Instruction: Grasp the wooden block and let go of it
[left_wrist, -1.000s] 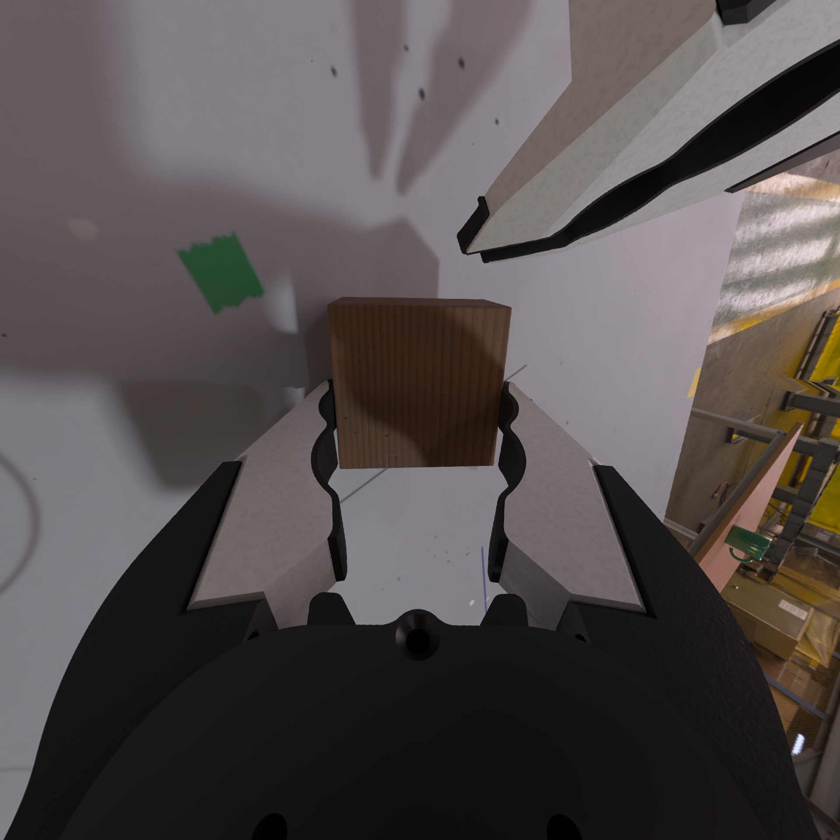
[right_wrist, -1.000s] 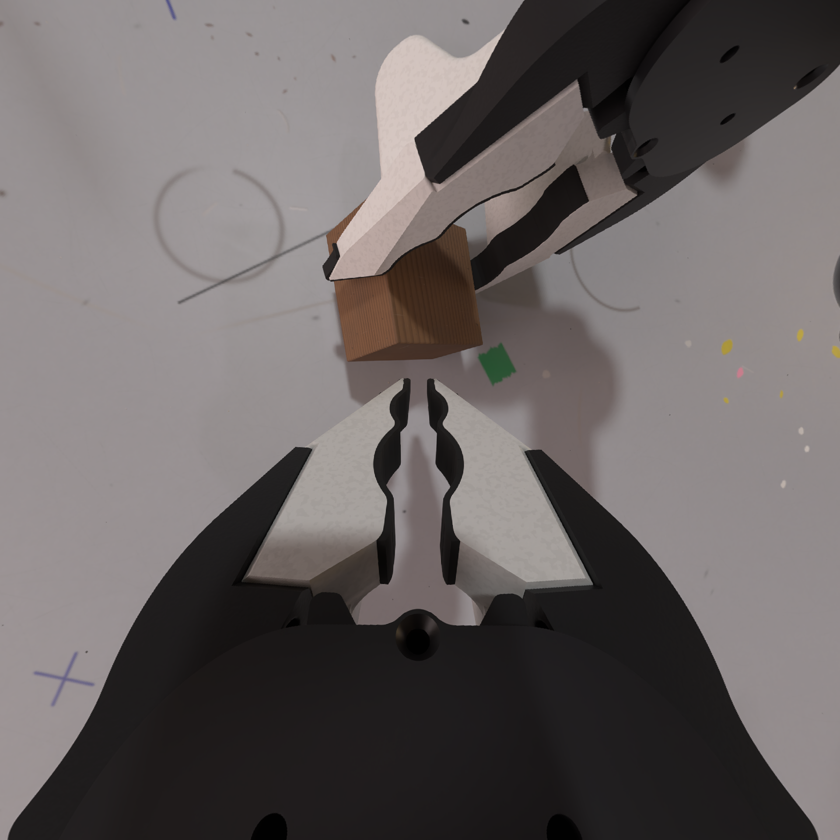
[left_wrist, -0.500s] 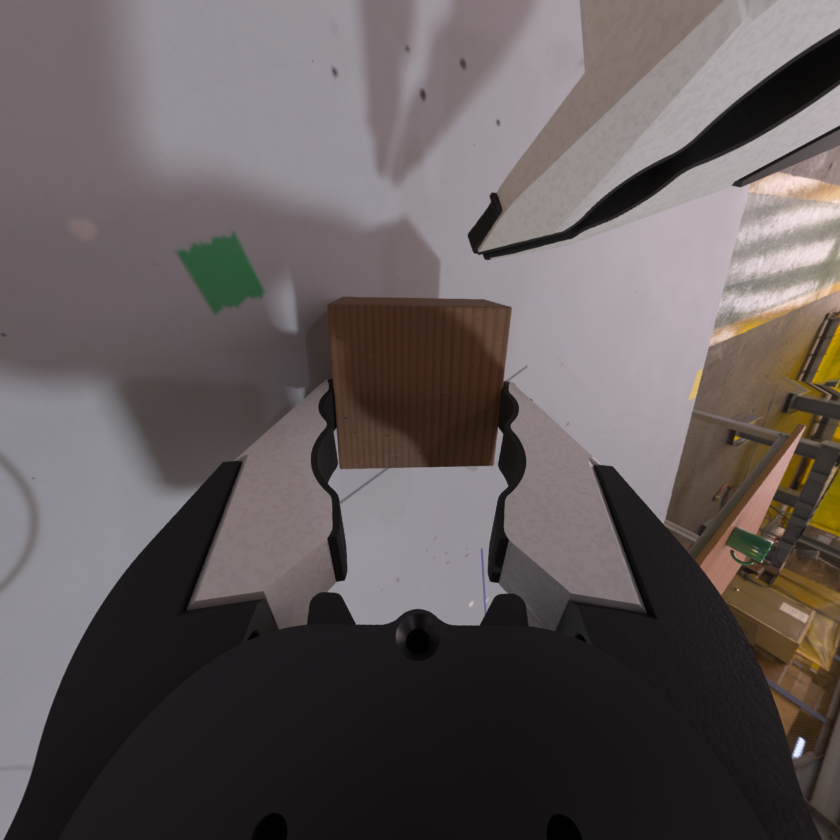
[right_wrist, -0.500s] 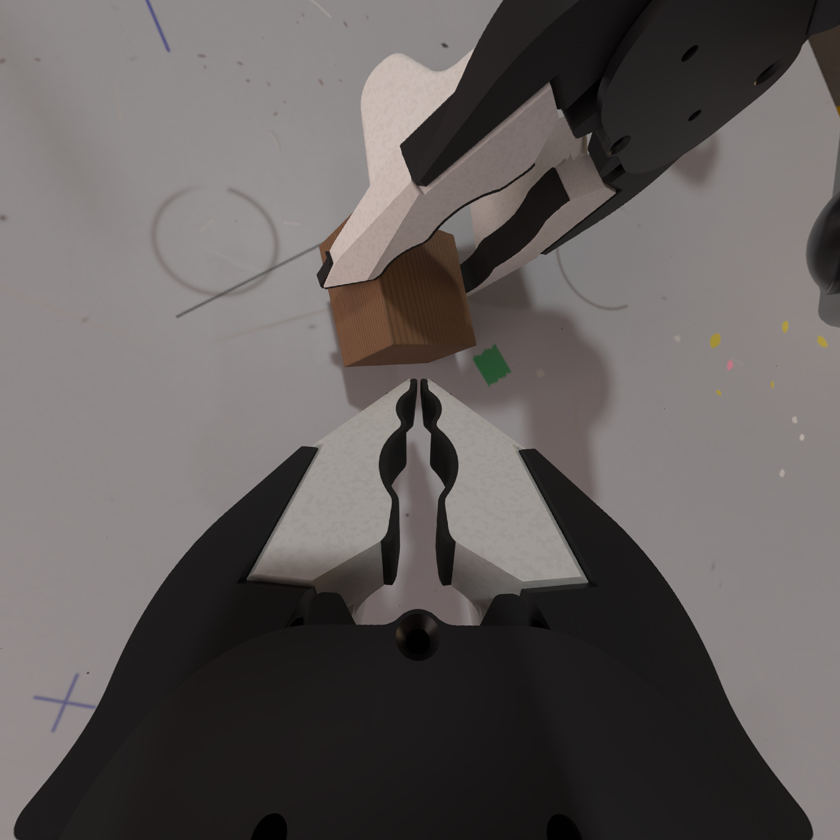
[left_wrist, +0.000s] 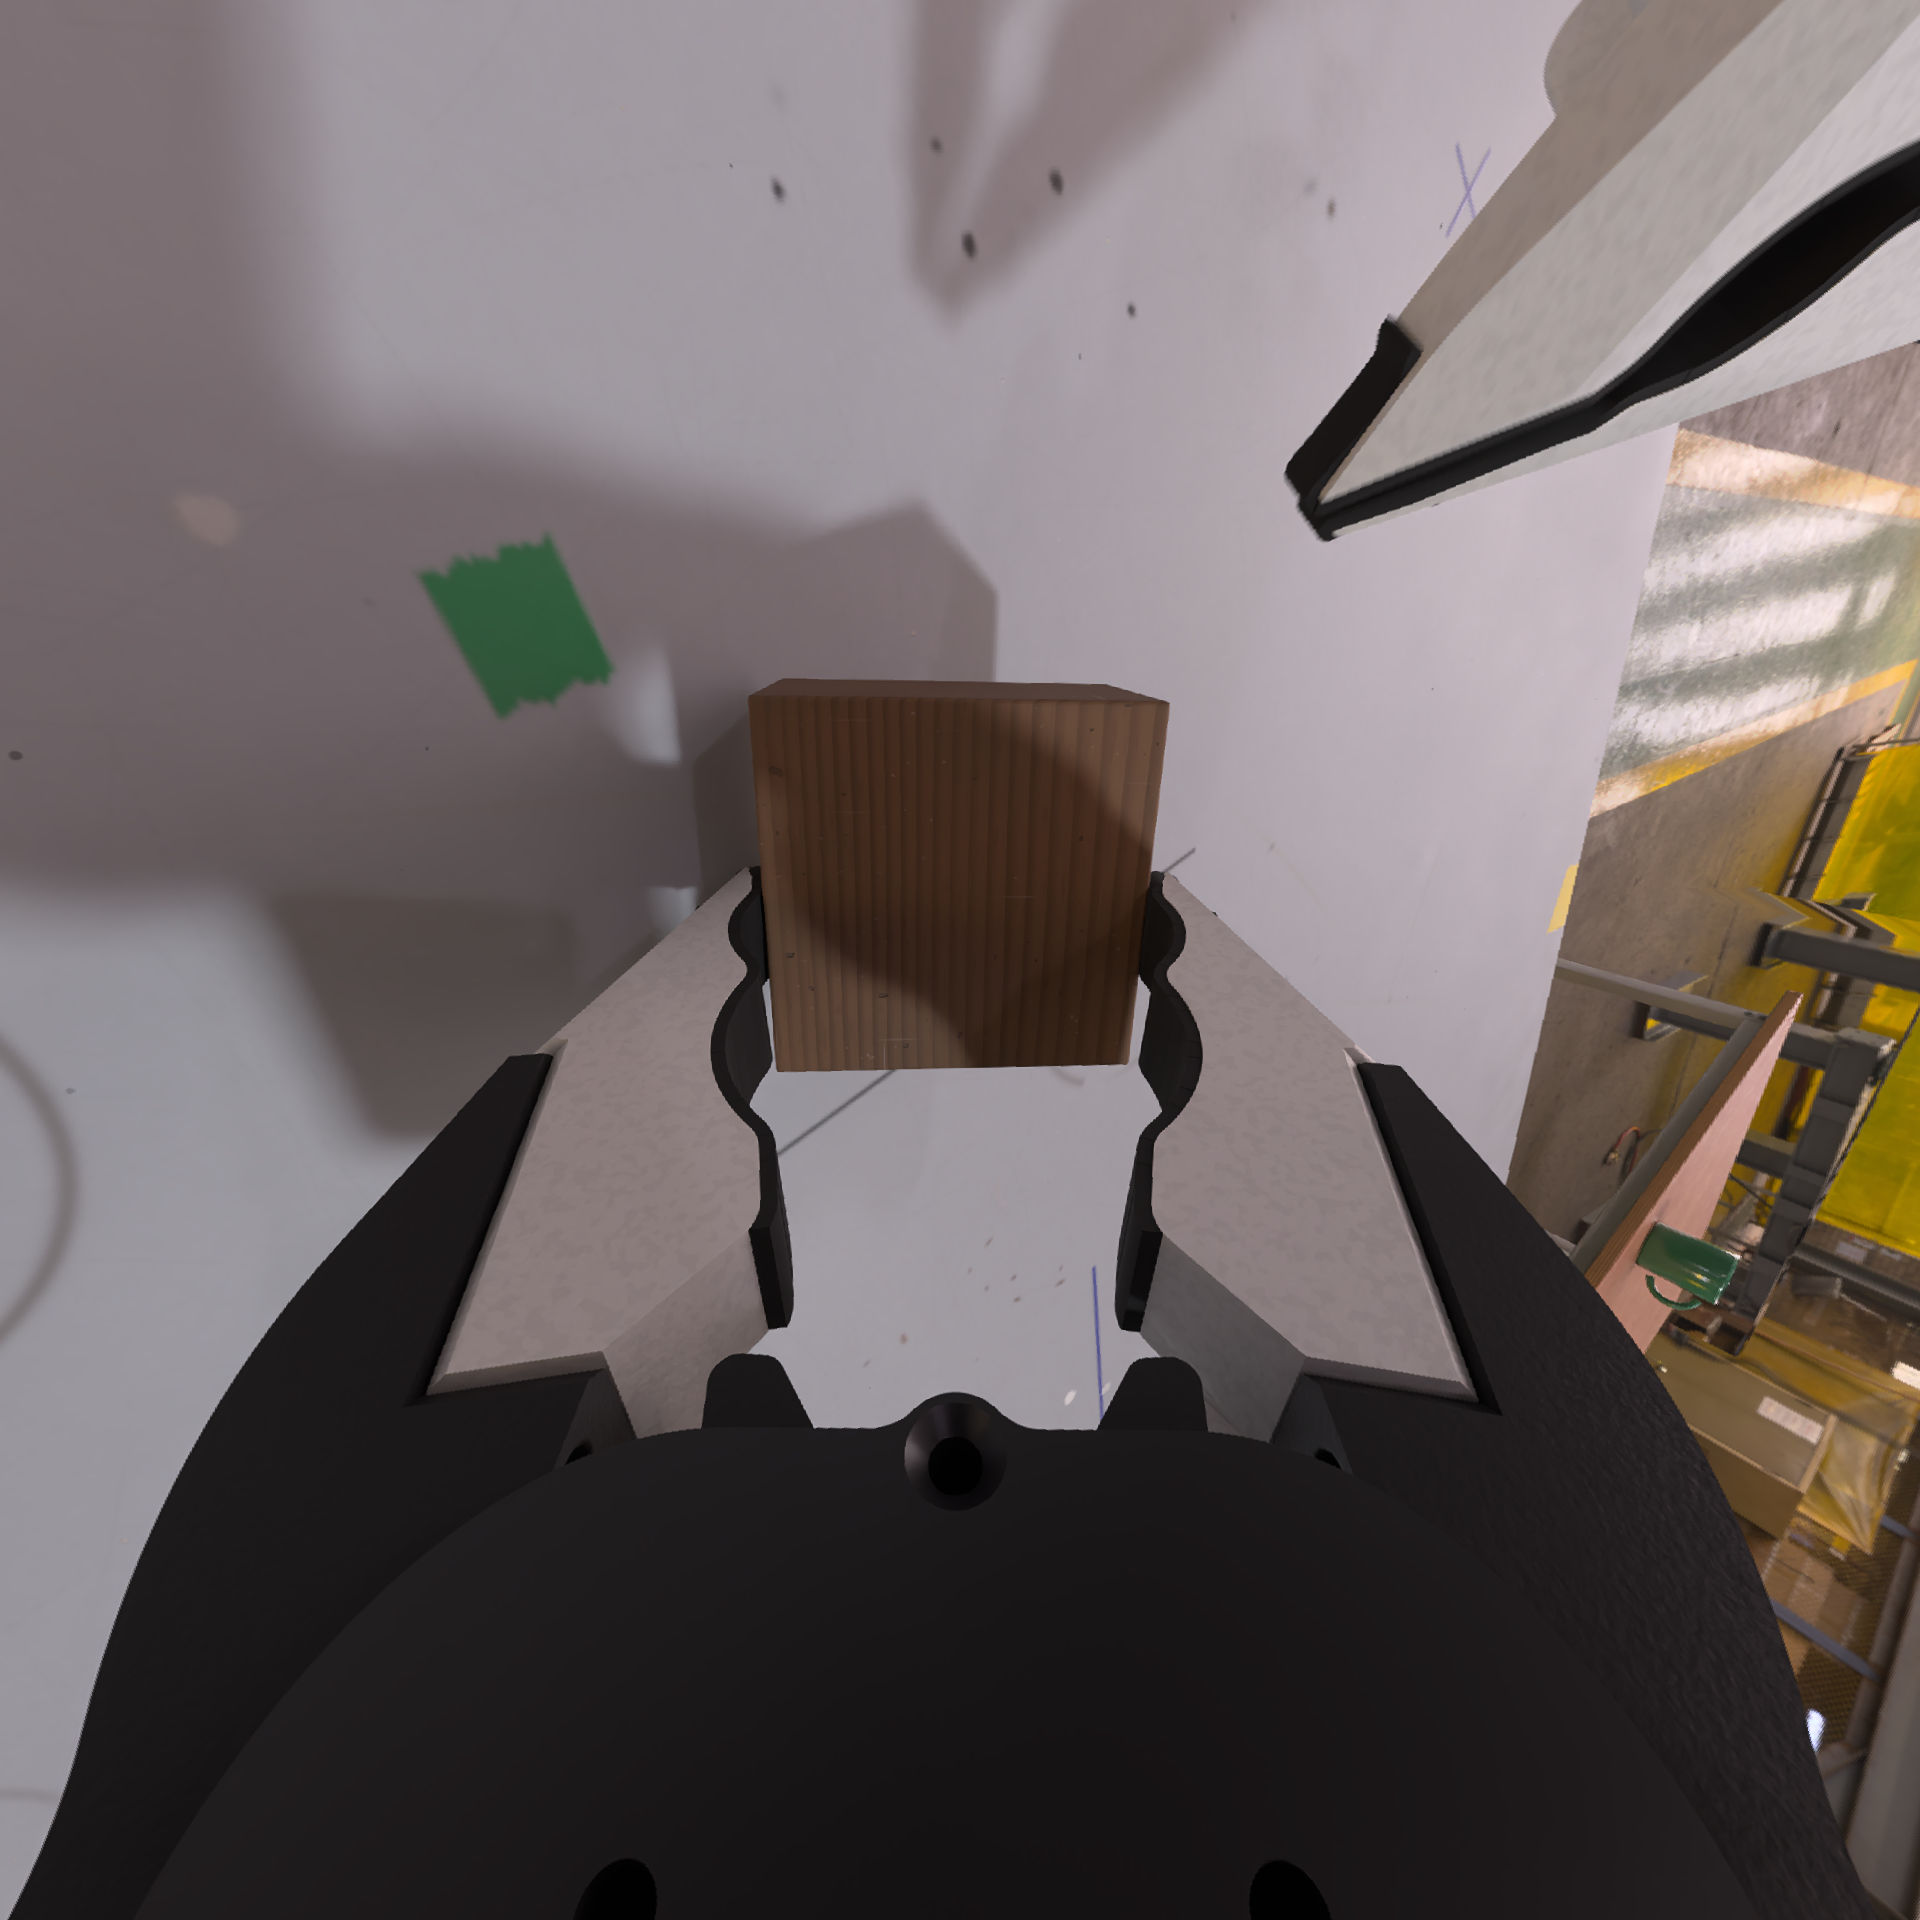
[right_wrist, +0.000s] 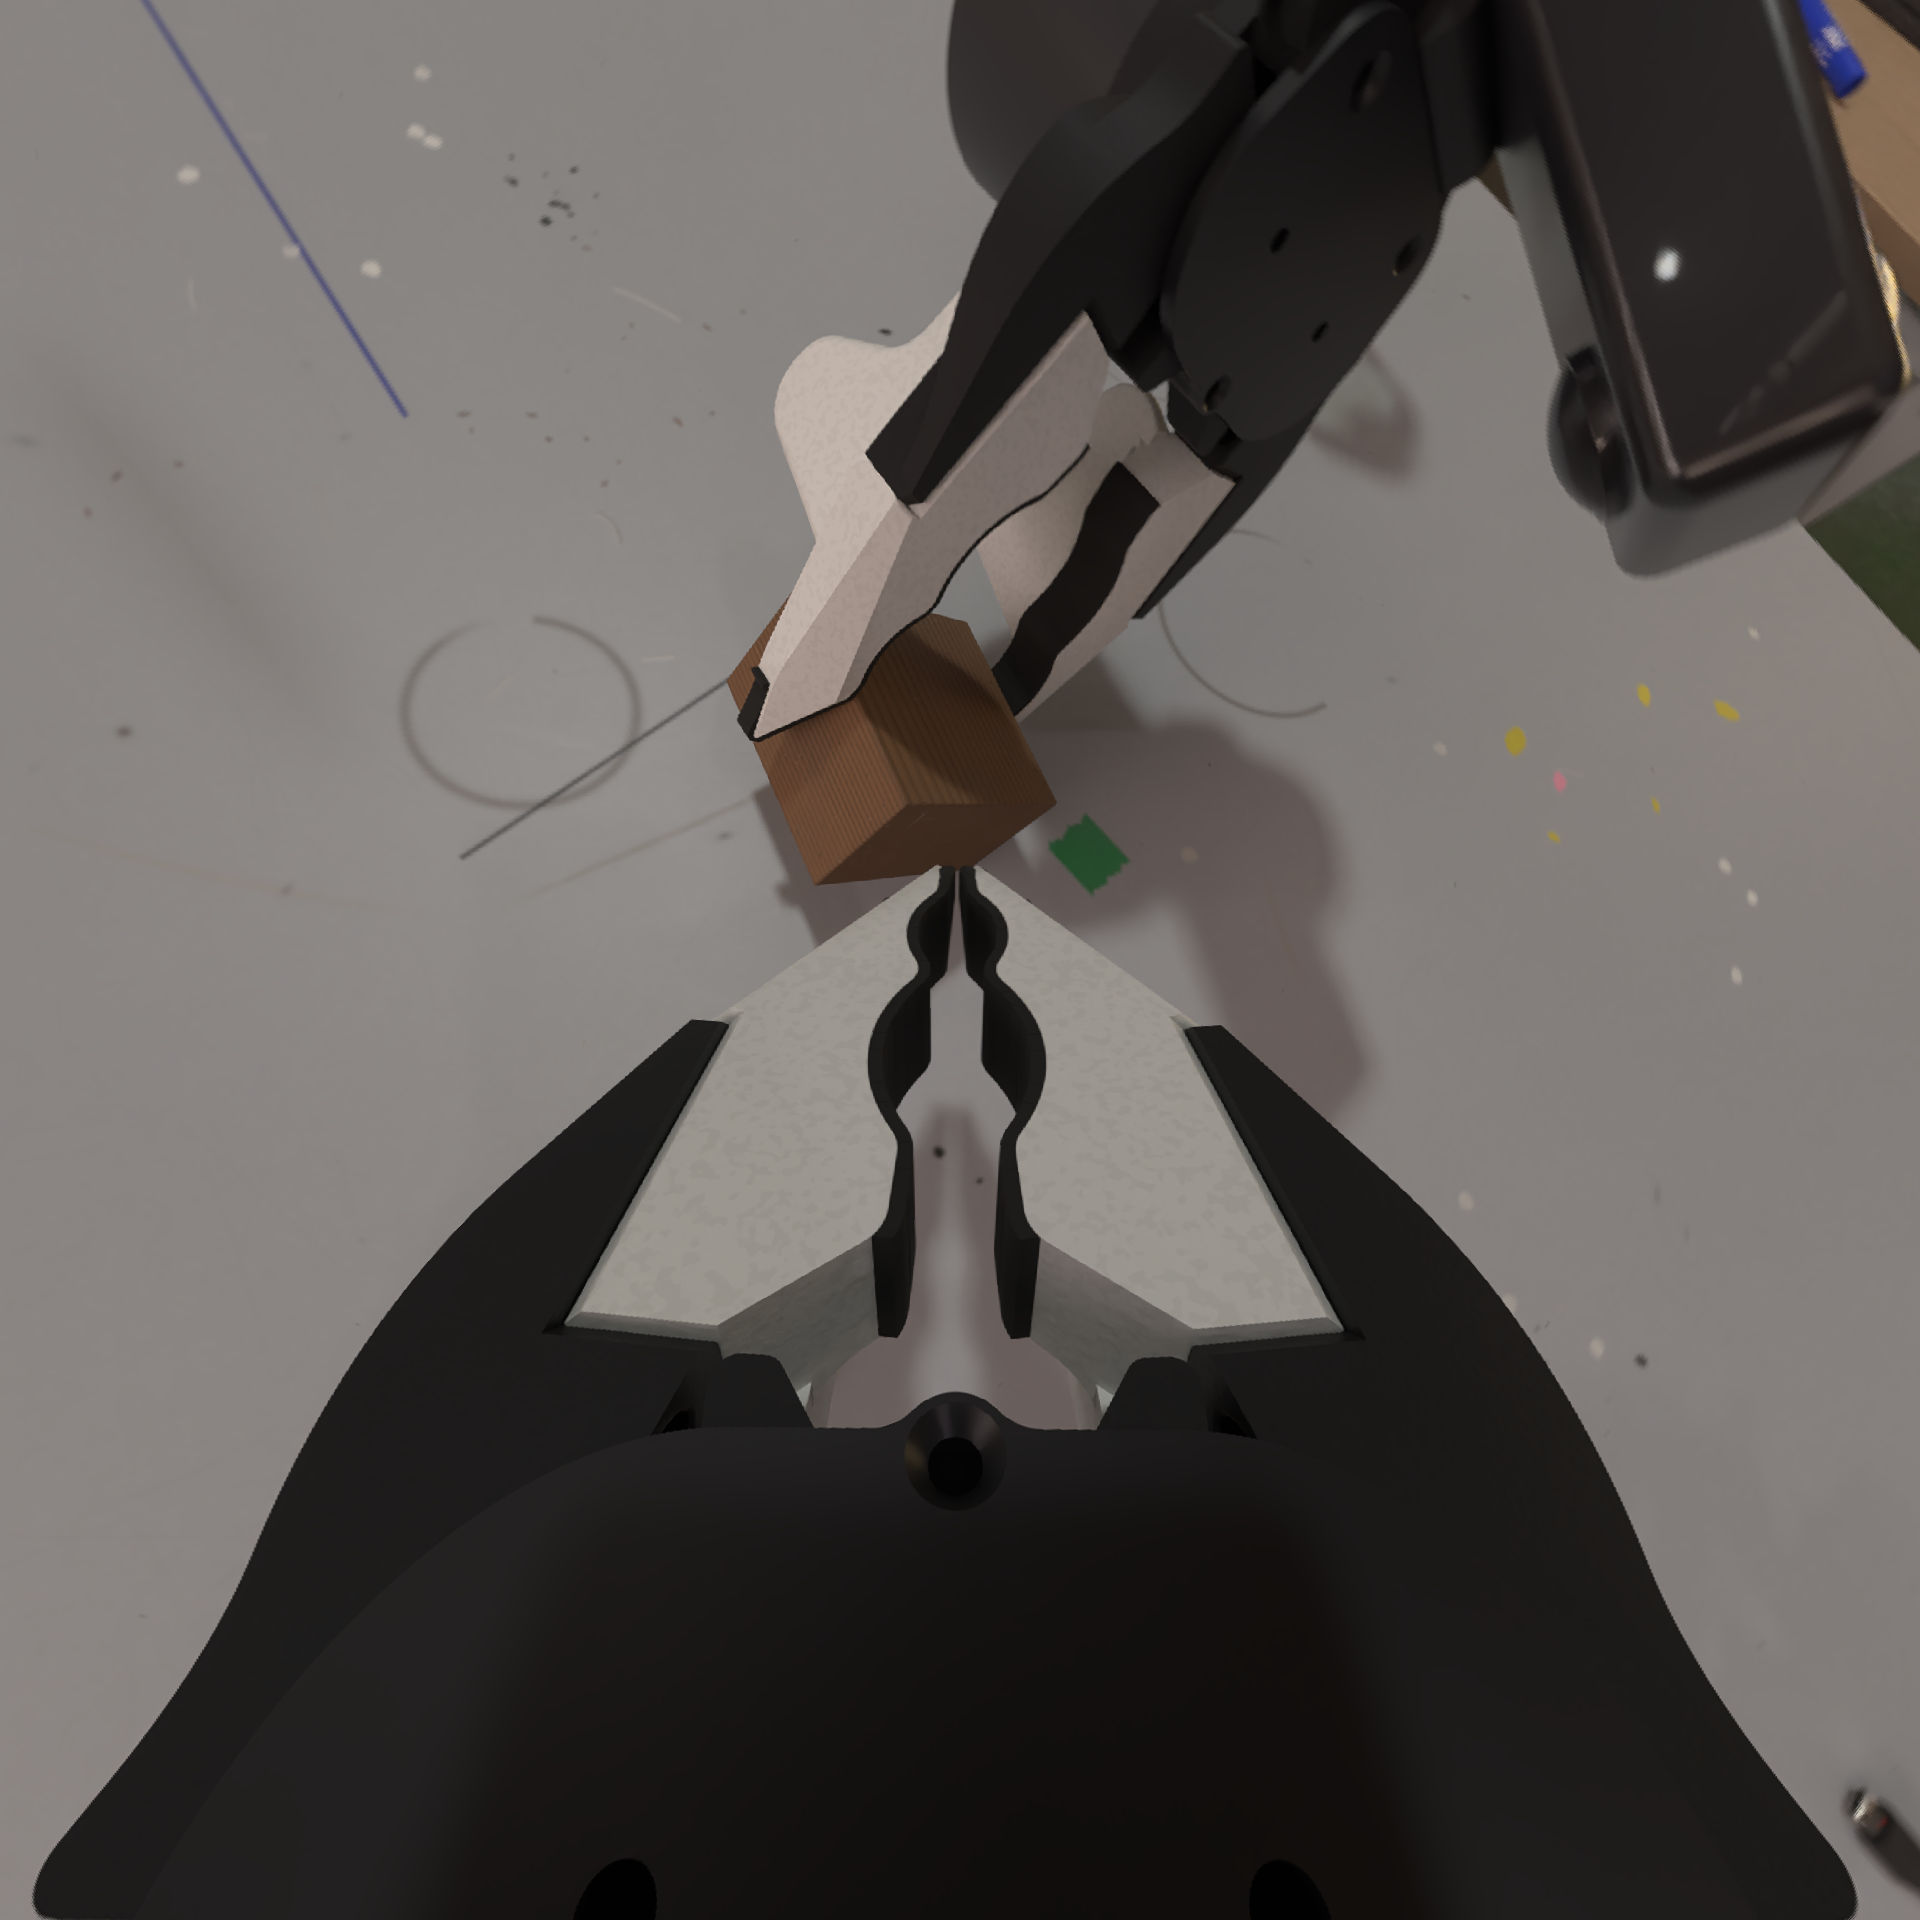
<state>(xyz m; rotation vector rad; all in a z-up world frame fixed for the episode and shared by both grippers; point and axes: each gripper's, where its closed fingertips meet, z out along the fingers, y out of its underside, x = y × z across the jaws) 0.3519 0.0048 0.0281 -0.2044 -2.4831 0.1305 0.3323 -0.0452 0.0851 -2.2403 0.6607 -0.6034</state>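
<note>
A brown wooden block (left_wrist: 951, 873) sits clamped between the tips of my left gripper (left_wrist: 954, 894), held above the grey table. In the right wrist view the same block (right_wrist: 904, 769) hangs in the left gripper (right_wrist: 883, 675), which reaches in from the upper right. My right gripper (right_wrist: 957, 881) is shut and empty, its tips just below the block's lower corner. In the left wrist view its closed fingers (left_wrist: 1621, 343) show at the upper right, apart from the block.
A green tape patch (left_wrist: 514, 623) lies on the grey table (left_wrist: 312, 1143), also seen in the right wrist view (right_wrist: 1088, 852). Pencil circles (right_wrist: 520, 712) and paint specks mark the top. The table edge (left_wrist: 1621, 831) runs along the right, with a green mug (left_wrist: 1688, 1273) beyond.
My right gripper has closed fully and pulled back and away from the block. The left gripper still holds the block in the same way.
</note>
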